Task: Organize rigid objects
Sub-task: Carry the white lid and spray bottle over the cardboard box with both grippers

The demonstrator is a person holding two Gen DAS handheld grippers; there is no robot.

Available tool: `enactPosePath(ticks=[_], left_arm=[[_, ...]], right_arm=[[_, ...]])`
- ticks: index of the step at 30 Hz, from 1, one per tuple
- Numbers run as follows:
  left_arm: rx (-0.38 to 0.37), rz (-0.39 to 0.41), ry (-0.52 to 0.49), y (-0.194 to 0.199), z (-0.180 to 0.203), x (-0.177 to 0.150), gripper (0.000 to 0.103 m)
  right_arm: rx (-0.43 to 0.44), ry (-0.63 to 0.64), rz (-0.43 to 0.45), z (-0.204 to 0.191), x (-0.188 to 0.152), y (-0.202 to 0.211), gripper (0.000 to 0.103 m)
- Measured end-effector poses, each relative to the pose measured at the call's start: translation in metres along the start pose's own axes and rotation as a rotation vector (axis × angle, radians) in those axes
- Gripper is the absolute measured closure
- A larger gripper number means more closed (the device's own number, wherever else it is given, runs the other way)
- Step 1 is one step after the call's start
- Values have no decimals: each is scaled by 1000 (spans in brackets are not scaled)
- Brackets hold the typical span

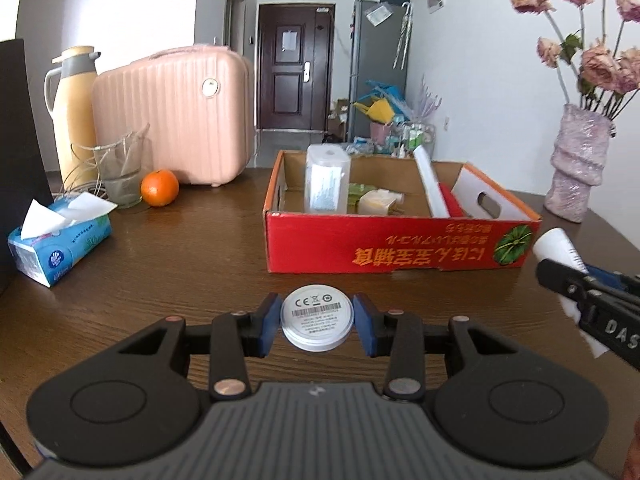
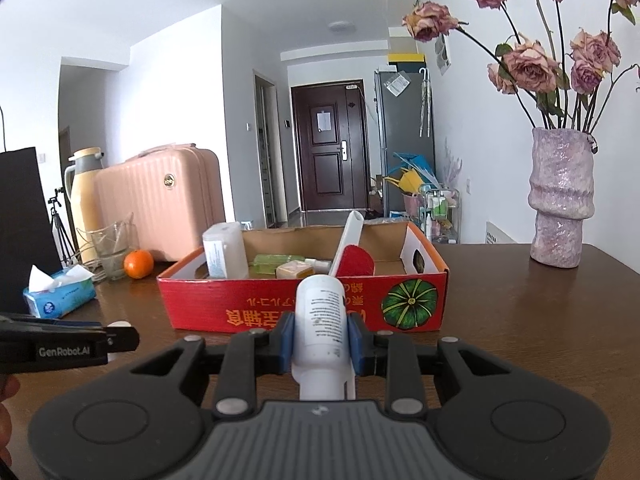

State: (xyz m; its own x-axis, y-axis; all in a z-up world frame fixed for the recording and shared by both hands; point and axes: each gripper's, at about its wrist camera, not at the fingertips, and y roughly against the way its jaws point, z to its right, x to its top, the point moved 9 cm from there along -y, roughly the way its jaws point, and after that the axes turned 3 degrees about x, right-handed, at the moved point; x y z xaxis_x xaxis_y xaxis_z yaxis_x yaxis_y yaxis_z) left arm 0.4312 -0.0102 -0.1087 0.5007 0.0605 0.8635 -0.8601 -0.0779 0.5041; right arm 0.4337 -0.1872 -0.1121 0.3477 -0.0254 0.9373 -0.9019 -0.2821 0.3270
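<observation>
white disc [image 1: 317,322] pinched in my left fingers [image 1: 268,326], white tube [image 2: 322,320] in my right fingers [image 2: 286,342]; red box [image 1: 396,246] just ahead.

I held a flat white round puck [image 1: 317,322], its printed label side up, between my left tongs [image 1: 317,326], above the tabletop [image 1: 180,248] short of the red cardboard box [image 1: 400,240]. My right tongs [image 2: 320,340] clamped a white tube [image 2: 322,312], pointing toward that box. The open box sat on the tabletop, holding a white canister [image 1: 326,178], a green bottle [image 2: 276,264] and other bits.
</observation>
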Motion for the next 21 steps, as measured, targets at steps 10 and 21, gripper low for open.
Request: enactPosePath(ticks=[10,21], left_arm=[[-21,100,-12,28,18,20,62],[-12,137,-8,14,35,51,62]], right_arm=[[-7,-18,46,-2,10,12,76],[-16,-65,57,9,27,-11,76]])
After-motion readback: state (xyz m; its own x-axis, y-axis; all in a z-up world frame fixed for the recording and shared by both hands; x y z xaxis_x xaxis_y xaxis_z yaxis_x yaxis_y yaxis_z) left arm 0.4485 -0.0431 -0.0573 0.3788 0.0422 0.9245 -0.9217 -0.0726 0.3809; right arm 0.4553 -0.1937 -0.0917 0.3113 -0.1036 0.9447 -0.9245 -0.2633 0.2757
